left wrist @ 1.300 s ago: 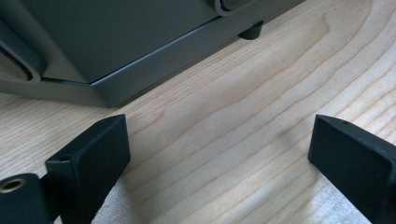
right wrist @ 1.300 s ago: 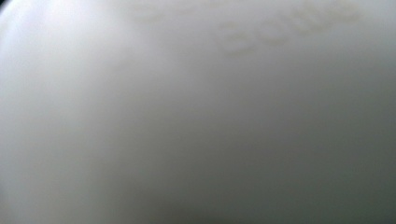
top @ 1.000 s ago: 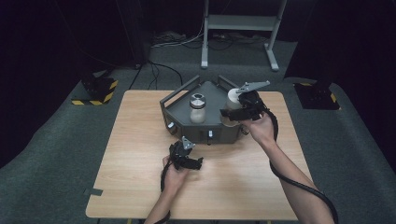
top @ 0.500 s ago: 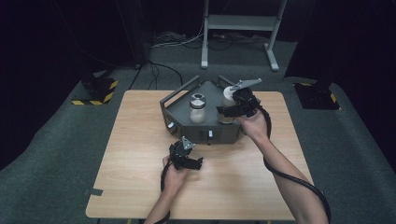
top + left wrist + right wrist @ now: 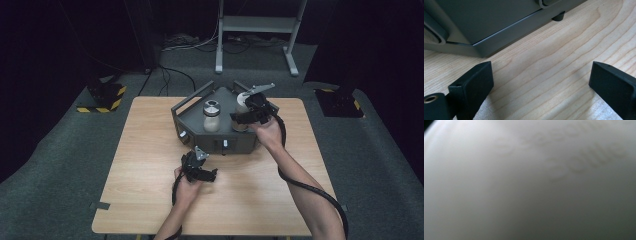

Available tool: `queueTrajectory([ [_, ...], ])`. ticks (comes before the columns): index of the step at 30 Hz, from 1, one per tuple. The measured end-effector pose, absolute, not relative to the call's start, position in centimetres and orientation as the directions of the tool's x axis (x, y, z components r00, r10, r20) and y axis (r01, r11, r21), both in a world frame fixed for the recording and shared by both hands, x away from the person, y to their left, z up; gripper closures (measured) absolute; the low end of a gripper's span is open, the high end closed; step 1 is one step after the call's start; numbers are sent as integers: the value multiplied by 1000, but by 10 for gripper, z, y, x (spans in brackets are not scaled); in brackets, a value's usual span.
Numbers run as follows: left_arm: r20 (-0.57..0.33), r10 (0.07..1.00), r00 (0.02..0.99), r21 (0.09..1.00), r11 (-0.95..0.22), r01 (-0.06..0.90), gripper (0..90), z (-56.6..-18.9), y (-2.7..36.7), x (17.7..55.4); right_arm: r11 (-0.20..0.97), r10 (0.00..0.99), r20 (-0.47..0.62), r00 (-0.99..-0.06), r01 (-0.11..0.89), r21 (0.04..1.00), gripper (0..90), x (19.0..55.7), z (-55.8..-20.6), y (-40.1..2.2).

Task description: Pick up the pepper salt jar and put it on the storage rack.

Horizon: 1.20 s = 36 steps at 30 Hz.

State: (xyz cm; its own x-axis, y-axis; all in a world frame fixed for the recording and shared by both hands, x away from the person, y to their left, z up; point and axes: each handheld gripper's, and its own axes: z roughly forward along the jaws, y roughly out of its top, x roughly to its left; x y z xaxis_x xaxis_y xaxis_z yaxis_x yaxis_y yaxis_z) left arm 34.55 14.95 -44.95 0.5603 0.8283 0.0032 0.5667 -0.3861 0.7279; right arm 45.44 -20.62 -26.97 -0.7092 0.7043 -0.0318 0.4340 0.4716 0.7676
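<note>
My right gripper point(image 5: 243, 118) pinches a pale jar point(image 5: 242, 111) with faint raised lettering, standing in the grey tray point(image 5: 196, 111) near its right wall. My left gripper point(image 5: 212, 174) rests spread over bare table point(image 5: 150, 150).

The place looked like a recording studio or a test lab, not a home. One light wooden counter point(image 5: 150, 200) stood alone on grey carpet point(image 5: 55, 170) inside black walls, with cables point(image 5: 185, 42) lying on the floor behind it. Floor stands with yellow-black warning stripes point(image 5: 102, 97) and a grey metal frame point(image 5: 257, 30) stood around it.
</note>
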Motion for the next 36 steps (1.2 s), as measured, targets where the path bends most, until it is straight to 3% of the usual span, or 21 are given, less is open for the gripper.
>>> queueTrajectory([
  [36,3,828,561,728,-386,567,56,-449,149,346,479,702,-26,-711,446,756,310,463,-278,-199],
])
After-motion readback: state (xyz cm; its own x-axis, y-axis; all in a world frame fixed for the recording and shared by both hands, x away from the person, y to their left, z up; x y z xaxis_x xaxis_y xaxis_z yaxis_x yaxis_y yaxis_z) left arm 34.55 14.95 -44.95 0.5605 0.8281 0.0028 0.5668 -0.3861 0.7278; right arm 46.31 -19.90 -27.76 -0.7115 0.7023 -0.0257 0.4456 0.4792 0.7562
